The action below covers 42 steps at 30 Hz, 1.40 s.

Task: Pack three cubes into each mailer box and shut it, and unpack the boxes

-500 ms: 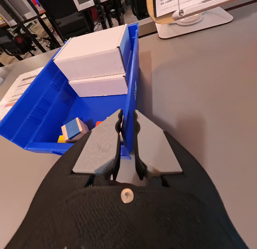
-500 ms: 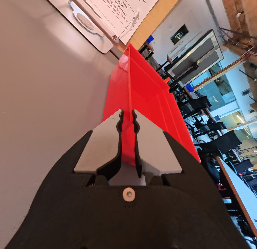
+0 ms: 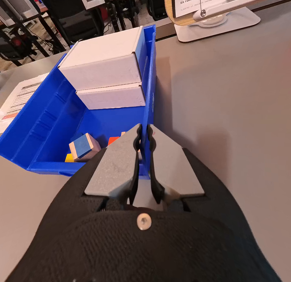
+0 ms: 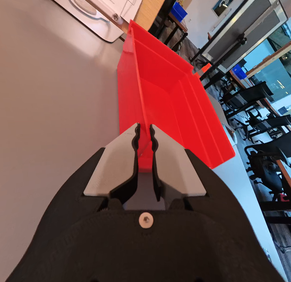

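**Much of the bins' contents stays out of sight**

The left gripper (image 3: 143,129) covers part of the blue bin (image 3: 47,117), masking its near right corner and some of the cubes: the blue cube (image 3: 83,146) shows in full, while the yellow cube (image 3: 69,158) and the orange cube (image 3: 113,139) show only as corners. The lower box (image 3: 111,98) lies mostly under the upper box (image 3: 100,63). The paper (image 3: 17,99) runs off the left edge, and the stand (image 3: 220,21) is cut at the top. The right gripper (image 4: 144,128) conceals the red bin's (image 4: 165,101) near end. Chairs (image 4: 259,121) beyond are blurred.
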Motion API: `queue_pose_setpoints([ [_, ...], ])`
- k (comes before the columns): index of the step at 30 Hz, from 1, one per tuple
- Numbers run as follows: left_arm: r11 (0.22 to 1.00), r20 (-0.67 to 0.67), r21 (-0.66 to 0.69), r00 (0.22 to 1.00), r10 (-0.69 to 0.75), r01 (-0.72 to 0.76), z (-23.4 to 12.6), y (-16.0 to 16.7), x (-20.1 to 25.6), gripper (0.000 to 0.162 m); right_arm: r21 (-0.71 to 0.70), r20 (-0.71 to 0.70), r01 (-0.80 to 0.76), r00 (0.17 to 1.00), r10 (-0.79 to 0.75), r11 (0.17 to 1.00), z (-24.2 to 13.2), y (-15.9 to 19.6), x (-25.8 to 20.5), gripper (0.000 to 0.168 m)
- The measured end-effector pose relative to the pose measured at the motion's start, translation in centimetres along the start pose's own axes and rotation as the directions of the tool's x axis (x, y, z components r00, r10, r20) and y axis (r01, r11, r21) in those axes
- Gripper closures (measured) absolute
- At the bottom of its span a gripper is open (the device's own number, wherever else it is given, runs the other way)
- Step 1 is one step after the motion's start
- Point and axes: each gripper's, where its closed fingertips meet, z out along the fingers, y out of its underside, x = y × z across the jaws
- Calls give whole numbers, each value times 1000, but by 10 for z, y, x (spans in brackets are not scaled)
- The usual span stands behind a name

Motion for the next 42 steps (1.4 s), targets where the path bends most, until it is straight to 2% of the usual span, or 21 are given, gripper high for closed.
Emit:
queue_pose_setpoints([
  [5, 1000, 0, -19, 1000, 24, -24, 0, 1, 0, 158, -16, 3, -25, 1000, 25, 1000, -2, 5, 6, 158],
  [14, 998, -11, -26, 998, 55, -56, -5, 4, 1, 158, 93, -29, 141, 990, -139, 986, -5, -20, -19, 163],
  [20, 996, -8, -41, 997, 75, -75, -6, 10, 1, 157, 90, 37, 84, 995, -88, 992, -4, -19, -21, 164],
  [36, 997, -48, -52, 997, 54, -56, -8, 15, 1, 158, 98, 80, 62, 994, -70, 993, -4, -17, -24, 164],
  [42, 999, -59, -40, 998, 26, -28, -9, 15, 1, 161, 30, 49, -3, 999, 2, 1000, -4, -11, -15, 164],
])
